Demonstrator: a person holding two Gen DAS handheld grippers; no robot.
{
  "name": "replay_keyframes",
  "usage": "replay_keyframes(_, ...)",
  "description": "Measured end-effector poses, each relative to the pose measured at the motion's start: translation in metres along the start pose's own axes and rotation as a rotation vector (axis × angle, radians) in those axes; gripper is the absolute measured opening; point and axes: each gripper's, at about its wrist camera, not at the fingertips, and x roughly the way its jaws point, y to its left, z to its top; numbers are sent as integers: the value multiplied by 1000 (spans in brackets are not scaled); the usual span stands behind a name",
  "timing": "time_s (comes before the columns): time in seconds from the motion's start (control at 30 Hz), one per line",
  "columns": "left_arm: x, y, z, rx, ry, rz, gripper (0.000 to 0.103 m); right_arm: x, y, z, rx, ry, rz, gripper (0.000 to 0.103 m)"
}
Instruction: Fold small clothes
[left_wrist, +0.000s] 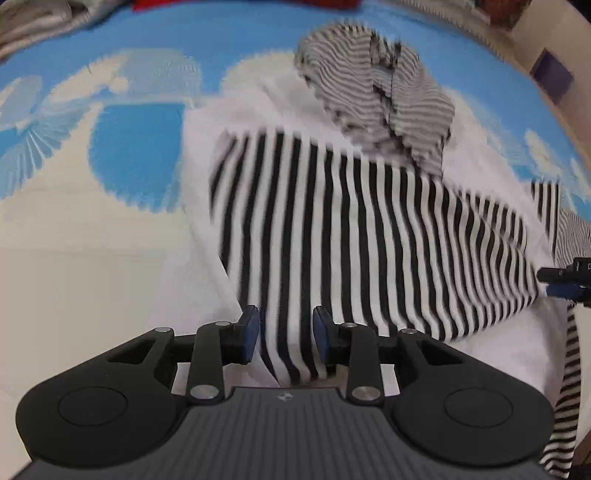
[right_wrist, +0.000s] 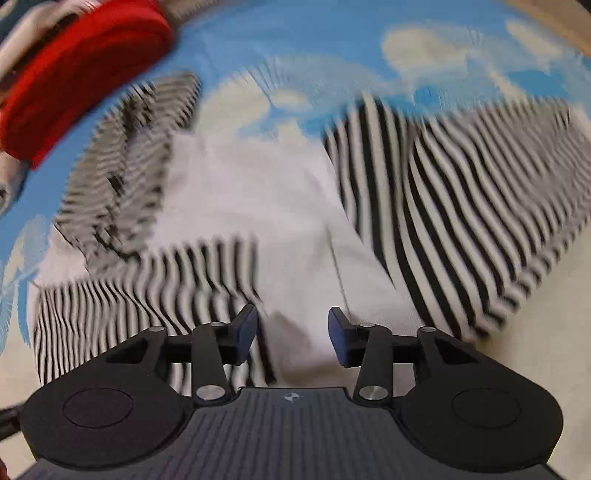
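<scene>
I have the small hooded garment (left_wrist: 258, 155), white with black-striped panels, spread flat on the blue and cream patterned bed cover (left_wrist: 136, 155), so its seams give me straight lines to fold along. Its grey-striped hood (left_wrist: 373, 88) lies at the far end, away from me, out of the way of the sleeves. The near striped sleeve (left_wrist: 369, 236) lies across the white body, and I judge this to be the sleeve-folding step. My left hand-held gripper (left_wrist: 285, 338) sits low over the near end of that sleeve with the striped cloth showing between its blue pads; the jaws stand partly apart, not pinched on the cloth. My right hand-held gripper (right_wrist: 292, 336) hangs over the white body (right_wrist: 258, 206), jaws wide and holding nothing, between the folded sleeve (right_wrist: 147, 295) on its left and the other striped sleeve (right_wrist: 461, 206), which spreads outward on its right; I judge that one comes next. A red cloth (right_wrist: 81, 74) lies bunched at the far edge, well apart from my work. Both views are blurred.
</scene>
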Motion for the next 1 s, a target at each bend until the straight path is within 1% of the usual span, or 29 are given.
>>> replay_keyframes(0.03, 8, -3, -4, 6, 31, 10, 35, 5, -10, -1, 31, 44, -31, 45)
replay_keyframes(0.07, 12, -7, -6, 23, 45, 19, 36, 4, -17, -2, 55, 53, -58, 45)
replay_keyframes(0.1, 12, -13, -7, 52, 38, 39, 36, -1, -24, -1, 80, 30, -64, 45)
replay_keyframes(0.13, 8, -18, -5, 71, 30, 53, 36, -9, -30, 2, 96, -1, -54, 45)
replay_keyframes(0.17, 1, -23, -2, 76, 2, 50, 36, -19, -36, 7, 104, -45, -43, 45)
replay_keyframes(0.23, -14, -27, 4, 71, -61, 28, 38, -42, -48, 18, 102, -160, -34, 45)
replay_keyframes(0.3, -27, -34, 8, 76, -106, 11, 43, -57, -67, 27, 114, -246, -55, 45)
replay_keyframes(0.37, -28, -44, 13, 83, -122, 8, 43, -68, -95, 34, 175, -301, -71, 45)
replay_keyframes(0.4, -29, -47, 13, 88, -124, 10, 43, -71, -112, 38, 213, -313, -84, 45)
replay_keyframes(0.47, -27, -54, 15, 95, -122, 11, 43, -71, -142, 42, 281, -315, -116, 45)
replay_keyframes(0.57, -25, -59, 16, 94, -120, 8, 43, -70, -188, 46, 418, -320, -160, 45)
replay_keyframes(0.6, -25, -61, 17, 92, -120, 7, 43, -68, -205, 48, 470, -321, -158, 45)
replay_keyframes(0.67, -25, -63, 16, 90, -121, 3, 43, -64, -226, 51, 529, -347, -168, 45)
replay_keyframes(0.73, -23, -65, 18, 88, -122, 0, 43, -58, -243, 51, 585, -354, -204, 45)
replay_keyframes(0.83, -22, -67, 20, 85, -120, -3, 43, -48, -260, 48, 664, -341, -186, 45)
replay_keyframes(0.9, -22, -68, 21, 82, -120, -3, 43, -41, -266, 51, 685, -338, -180, 45)
replay_keyframes(1.0, -21, -68, 22, 78, -120, -5, 43, -35, -271, 55, 681, -345, -179, 45)
